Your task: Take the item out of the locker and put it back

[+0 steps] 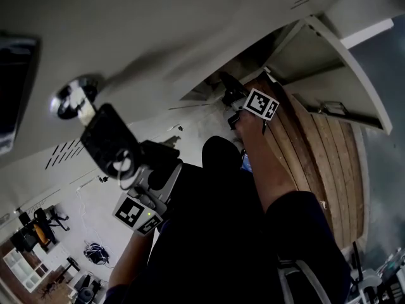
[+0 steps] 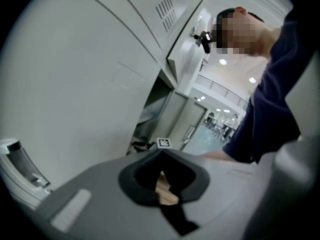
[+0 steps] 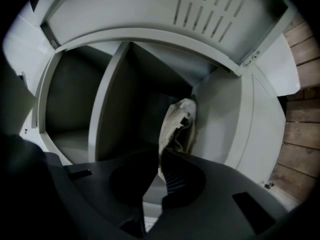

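A crumpled white cloth item (image 3: 177, 121) hangs inside the open grey locker (image 3: 220, 119), against its right wall. My right gripper (image 3: 159, 156) reaches into the locker, and its dark jaws are pinched on the cloth's lower edge. In the head view the right gripper (image 1: 235, 103) is at the locker opening, its marker cube just behind it. My left gripper (image 1: 104, 138) is held low at the left, away from the opening, beside the closed locker fronts. Its jaws (image 2: 161, 156) meet at the tips with nothing seen held.
The locker door (image 1: 329, 62) stands swung open to the right of my right arm. A vertical divider (image 3: 105, 99) splits the locker, with a bare shelf to its left. Wooden floor planks (image 1: 329, 163) run below the door. A person in dark clothing (image 2: 270, 104) stands close.
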{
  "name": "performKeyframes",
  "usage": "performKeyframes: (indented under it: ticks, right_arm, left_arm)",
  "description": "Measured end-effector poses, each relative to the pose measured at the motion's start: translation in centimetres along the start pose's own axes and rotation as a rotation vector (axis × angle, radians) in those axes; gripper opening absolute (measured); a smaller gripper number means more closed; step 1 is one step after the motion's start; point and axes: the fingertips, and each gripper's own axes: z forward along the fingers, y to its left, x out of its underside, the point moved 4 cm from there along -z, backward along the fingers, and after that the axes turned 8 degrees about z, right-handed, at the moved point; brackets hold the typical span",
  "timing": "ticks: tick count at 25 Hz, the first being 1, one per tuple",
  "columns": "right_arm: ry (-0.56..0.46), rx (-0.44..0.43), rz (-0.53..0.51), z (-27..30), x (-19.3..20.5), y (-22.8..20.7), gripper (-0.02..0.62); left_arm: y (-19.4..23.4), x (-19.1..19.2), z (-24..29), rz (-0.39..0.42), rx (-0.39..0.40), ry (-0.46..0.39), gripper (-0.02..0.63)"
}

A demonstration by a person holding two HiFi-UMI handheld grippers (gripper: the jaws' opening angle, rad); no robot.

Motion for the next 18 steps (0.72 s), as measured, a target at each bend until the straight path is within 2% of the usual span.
performKeyframes:
  ticks: [6, 18]
  right_arm:
    - [-0.004, -0.045, 0.01, -0.5, 0.3, 2.3, 0.018]
    - [0.01, -0.032, -0.015, -4.2, 0.6, 6.7, 0.018]
  left_arm:
    - [-1.0, -0.8, -0.7, 0.012, 0.01, -0.002, 0.003]
    - [-4.3, -2.4, -3.6, 0.008, 0.028, -0.022, 0.003]
